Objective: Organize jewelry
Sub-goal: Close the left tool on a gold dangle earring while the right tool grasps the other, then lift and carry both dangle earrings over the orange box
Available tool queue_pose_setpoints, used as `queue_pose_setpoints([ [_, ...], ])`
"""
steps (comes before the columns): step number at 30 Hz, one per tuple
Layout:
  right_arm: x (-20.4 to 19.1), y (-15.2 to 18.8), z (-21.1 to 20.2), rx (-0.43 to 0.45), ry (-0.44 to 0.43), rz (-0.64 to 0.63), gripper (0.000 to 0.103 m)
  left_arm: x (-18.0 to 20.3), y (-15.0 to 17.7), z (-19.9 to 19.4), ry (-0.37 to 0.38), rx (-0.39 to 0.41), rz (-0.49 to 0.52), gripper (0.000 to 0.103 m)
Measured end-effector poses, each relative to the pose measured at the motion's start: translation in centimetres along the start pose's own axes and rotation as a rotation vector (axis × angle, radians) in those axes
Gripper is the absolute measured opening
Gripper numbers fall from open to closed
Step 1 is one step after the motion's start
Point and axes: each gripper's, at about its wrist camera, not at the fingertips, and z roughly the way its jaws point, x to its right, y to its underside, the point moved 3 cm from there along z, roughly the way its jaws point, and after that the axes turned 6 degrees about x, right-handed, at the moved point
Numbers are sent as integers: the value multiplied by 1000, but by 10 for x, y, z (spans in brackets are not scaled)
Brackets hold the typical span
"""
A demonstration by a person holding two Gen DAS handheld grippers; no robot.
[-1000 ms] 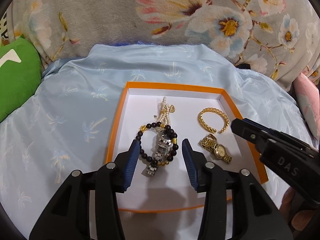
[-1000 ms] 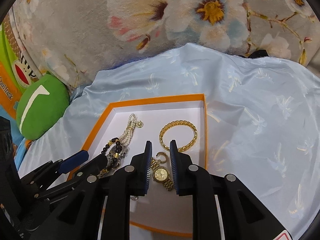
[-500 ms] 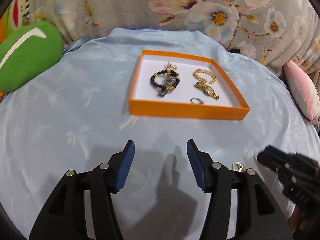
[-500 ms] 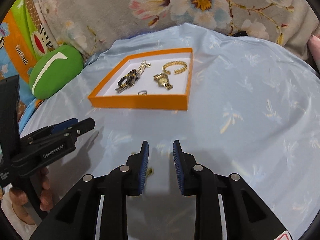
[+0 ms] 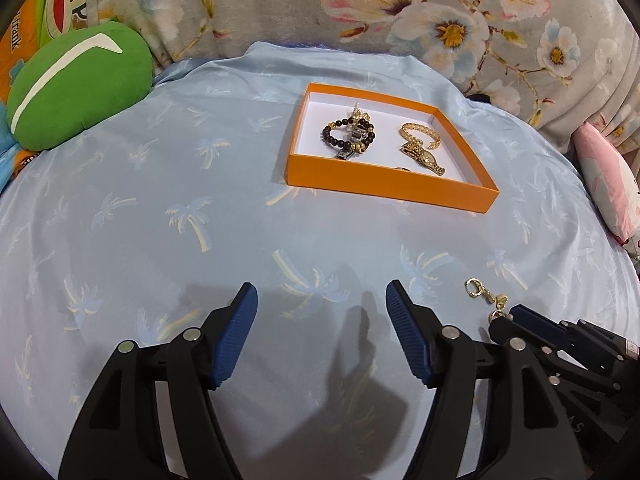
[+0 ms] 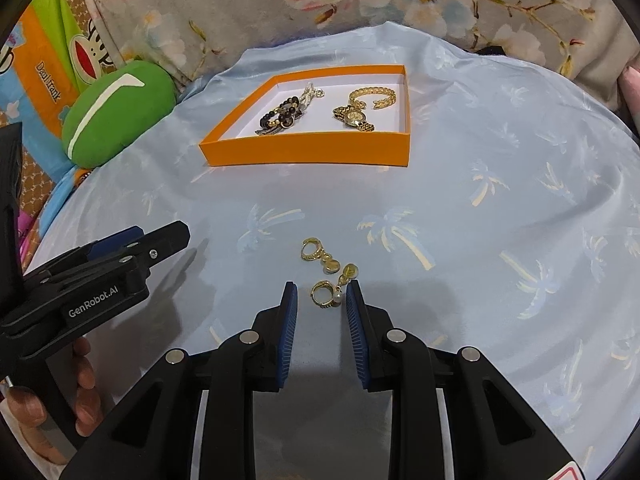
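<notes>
Both grippers have drawn back from the shallow orange cardboard tray (image 5: 390, 188) since a second ago, when they hung right over its contents. From the left wrist, the left gripper (image 5: 321, 330) hovers over the pale blue palm-print cloth (image 5: 160, 200) with its blue-padded fingers (image 5: 236, 332) wide apart and nothing between them. Well ahead, the tray holds a dark beaded bracelet (image 5: 347, 136) tangled with a silver watch, a gold chain bangle (image 5: 420, 134) and a gold wristwatch (image 5: 423, 155). A pair of gold hoop drop earrings (image 5: 484, 296) lies on the cloth to the right, one of them just at the tip of the right gripper (image 5: 516, 320). A green plush cushion (image 5: 76, 84) sits far left. From the right wrist, the right gripper (image 6: 322, 308) has its fingers (image 6: 289, 328) partly apart, bracketing the nearer gold earring with a small pearl (image 6: 328, 291) without gripping it; the second earring (image 6: 320, 254) lies just beyond on the cloth (image 6: 480, 240). The tray (image 6: 308, 152) stands well ahead with the jewelry inside. The left gripper (image 6: 160, 240) shows at the left edge, held by a hand (image 6: 80, 392).
</notes>
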Motion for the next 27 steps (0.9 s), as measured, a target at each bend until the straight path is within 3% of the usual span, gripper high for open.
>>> queue_pose_setpoints([
  [6, -3, -3, 3, -4, 69, -20, 16, 3, 1, 1, 1, -7, 16, 64],
  [13, 8, -1, -2, 0, 70, 13, 15, 9, 0, 1, 18, -7, 40, 64],
  [22, 45, 14, -28, 13, 129, 76, 15, 73, 0, 13, 115, -51, 129, 64],
  [27, 55, 19, -33, 19, 104, 115, 15, 99, 3, 29, 107, -92, 122, 63],
])
